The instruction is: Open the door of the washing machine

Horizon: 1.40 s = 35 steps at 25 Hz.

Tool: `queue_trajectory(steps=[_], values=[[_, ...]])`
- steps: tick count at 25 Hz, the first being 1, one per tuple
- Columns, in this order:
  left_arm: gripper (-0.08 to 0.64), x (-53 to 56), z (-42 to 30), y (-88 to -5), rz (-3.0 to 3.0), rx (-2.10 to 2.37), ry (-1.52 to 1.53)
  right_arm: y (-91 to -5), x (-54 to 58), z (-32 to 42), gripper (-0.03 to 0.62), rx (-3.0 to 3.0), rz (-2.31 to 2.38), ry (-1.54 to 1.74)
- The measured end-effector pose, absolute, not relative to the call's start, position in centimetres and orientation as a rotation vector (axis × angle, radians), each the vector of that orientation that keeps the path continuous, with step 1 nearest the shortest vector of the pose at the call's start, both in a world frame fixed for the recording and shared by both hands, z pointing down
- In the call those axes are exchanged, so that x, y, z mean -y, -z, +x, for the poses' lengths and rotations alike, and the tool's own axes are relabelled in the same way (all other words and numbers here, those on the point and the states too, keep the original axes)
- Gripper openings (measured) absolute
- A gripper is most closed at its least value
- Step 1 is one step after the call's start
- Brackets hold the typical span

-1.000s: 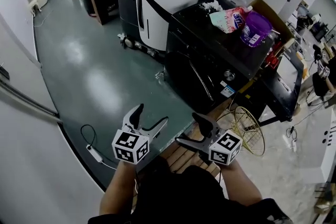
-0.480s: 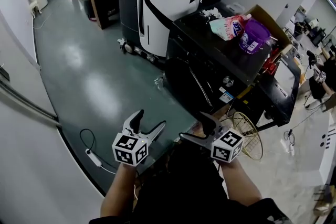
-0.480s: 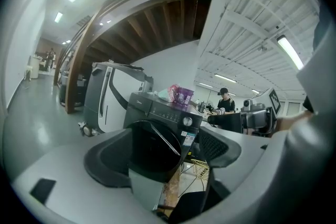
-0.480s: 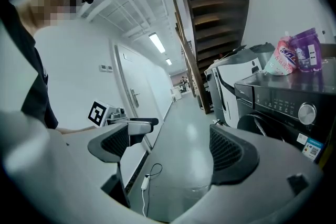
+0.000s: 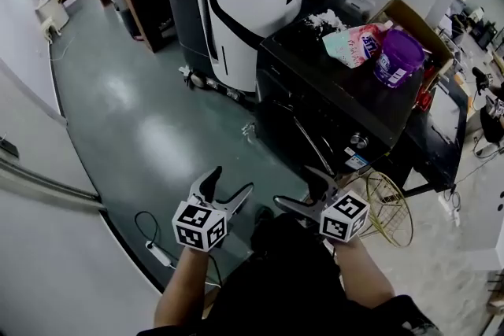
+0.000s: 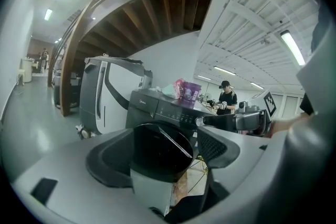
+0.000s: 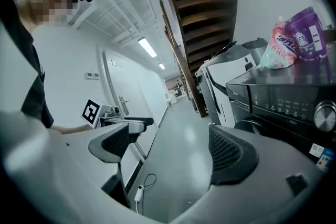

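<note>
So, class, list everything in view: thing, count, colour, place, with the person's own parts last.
washing machine: one, black, centre
tub: one, purple, on the washing machine
pouch: one, pink, beside the tub
cardboard box: one, brown, next to the tub
large machine: one, white and grey, beside the washing machine
wire basket: one, gold, floor, right
plug strip: one, white, floor, left
left gripper: one, grey, jaws closing, nothing between
right gripper: one, grey, jaws open, empty

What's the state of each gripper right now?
Left gripper: open, jaws closing, nothing between them.
Right gripper: open, jaws apart, holding nothing.
</note>
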<state>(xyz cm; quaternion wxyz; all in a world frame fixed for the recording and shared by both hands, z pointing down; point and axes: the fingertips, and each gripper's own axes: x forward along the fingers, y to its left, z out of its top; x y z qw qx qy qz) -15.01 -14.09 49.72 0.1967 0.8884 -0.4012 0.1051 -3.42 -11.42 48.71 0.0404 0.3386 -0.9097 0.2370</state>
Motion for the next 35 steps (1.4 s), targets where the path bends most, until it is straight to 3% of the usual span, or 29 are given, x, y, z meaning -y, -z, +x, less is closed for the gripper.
queue_trajectory(steps=[13, 35], values=[[0.382, 27.1, -13.3, -44.1, 2.464, 1.039, -0.403, -45.1, 24.9, -3.9, 0.477, 2.731, 1.017, -0.803], [0.359, 28.2, -5.6, -49.7, 2.531, 0.397, -0.549, -49.8, 21.8, 1.2, 0.431, 2.328, 1.490, -0.928]])
